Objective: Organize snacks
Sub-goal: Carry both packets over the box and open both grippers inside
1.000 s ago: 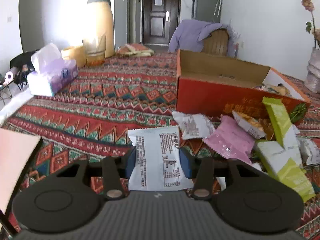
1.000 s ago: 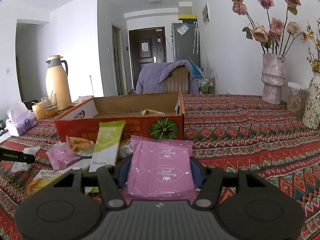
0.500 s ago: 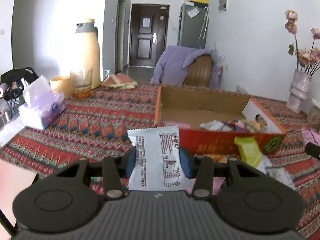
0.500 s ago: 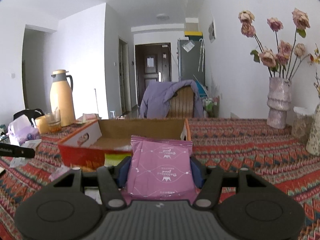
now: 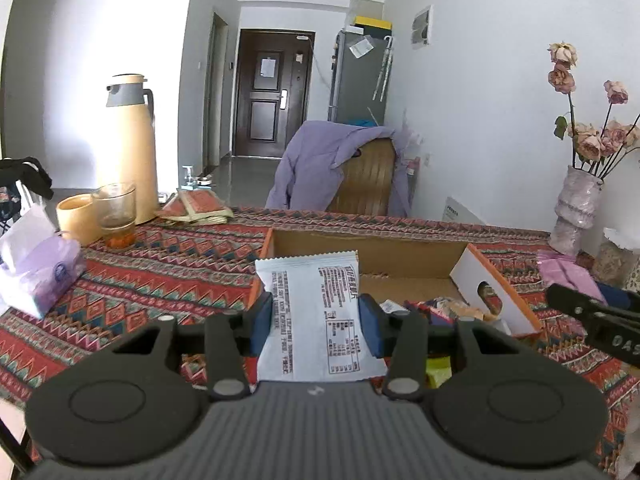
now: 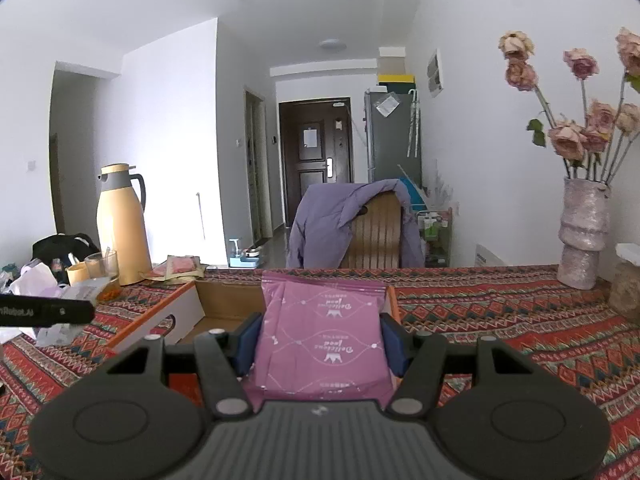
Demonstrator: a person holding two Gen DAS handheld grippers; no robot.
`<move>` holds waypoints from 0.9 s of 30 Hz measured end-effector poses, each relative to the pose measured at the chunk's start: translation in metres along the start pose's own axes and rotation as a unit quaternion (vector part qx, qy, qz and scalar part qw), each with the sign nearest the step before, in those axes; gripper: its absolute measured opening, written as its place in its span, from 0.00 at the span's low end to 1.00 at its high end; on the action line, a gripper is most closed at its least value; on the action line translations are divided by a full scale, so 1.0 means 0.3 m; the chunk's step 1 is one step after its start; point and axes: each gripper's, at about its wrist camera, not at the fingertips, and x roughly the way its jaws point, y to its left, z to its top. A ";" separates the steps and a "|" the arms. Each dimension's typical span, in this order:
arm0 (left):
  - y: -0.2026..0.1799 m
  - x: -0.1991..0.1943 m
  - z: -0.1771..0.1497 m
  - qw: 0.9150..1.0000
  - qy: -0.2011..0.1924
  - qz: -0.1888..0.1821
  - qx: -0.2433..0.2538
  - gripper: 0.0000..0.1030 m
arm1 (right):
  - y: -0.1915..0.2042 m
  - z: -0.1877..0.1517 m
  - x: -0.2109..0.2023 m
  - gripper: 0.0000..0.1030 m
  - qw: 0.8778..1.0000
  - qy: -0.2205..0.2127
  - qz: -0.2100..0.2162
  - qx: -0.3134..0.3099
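Cardboard box w/ snacks; L gripper clamping white packet, R gripper pink packet.

Probably home: fridge, thermos

The left tongs and right tongs are built alike: a ribbed dark-grey body, two round black discs, black link arms fastened with silver screws, and blue pads. White lettering is printed on one finger.
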 end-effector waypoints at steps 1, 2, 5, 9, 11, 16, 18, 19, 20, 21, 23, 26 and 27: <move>-0.007 0.014 0.011 1.000 -0.001 -0.001 0.002 0.45 | 0.001 0.008 0.019 0.59 1.000 0.002 -0.001 -0.002; -0.011 0.023 0.016 1.000 -0.002 -0.001 0.005 0.45 | 0.002 0.015 0.036 0.59 1.000 0.004 -0.003 -0.004; -0.025 0.065 0.036 1.000 -0.003 -0.001 0.009 0.45 | 0.004 0.038 0.082 0.59 1.000 0.011 -0.007 -0.006; -0.039 0.127 0.052 1.000 0.003 0.000 0.007 0.45 | 0.010 0.054 0.147 0.59 1.000 0.020 -0.011 -0.007; -0.047 0.161 0.057 1.000 0.005 0.003 0.008 0.45 | 0.015 0.057 0.186 0.59 1.000 0.026 -0.009 -0.005; -0.060 0.249 0.070 1.000 0.006 0.009 0.007 0.45 | 0.042 0.052 0.286 0.59 0.999 0.037 -0.002 -0.002; -0.061 0.284 0.072 1.000 0.005 0.013 0.004 0.45 | 0.050 0.049 0.329 0.59 0.999 0.041 -0.001 -0.001; -0.062 0.304 0.071 1.000 0.004 0.017 0.003 0.45 | 0.053 0.044 0.348 0.59 0.999 0.043 -0.002 -0.002; -0.061 0.319 0.070 1.000 0.003 0.019 0.002 0.45 | 0.056 0.037 0.366 0.59 0.999 0.044 -0.004 -0.002; -0.058 0.334 0.066 1.000 0.003 0.020 -0.001 0.45 | 0.056 0.031 0.380 0.59 0.999 0.045 -0.005 -0.002; -0.045 0.355 0.056 1.000 0.003 0.022 -0.008 0.45 | 0.055 0.010 0.393 0.59 0.999 0.045 -0.007 -0.004; -0.030 0.381 0.041 1.000 0.009 0.023 -0.013 0.45 | 0.052 -0.016 0.403 0.59 0.999 0.044 -0.009 -0.009; -0.026 0.389 0.036 1.000 0.012 0.022 -0.012 0.45 | 0.050 -0.021 0.410 0.59 0.999 0.046 -0.009 -0.010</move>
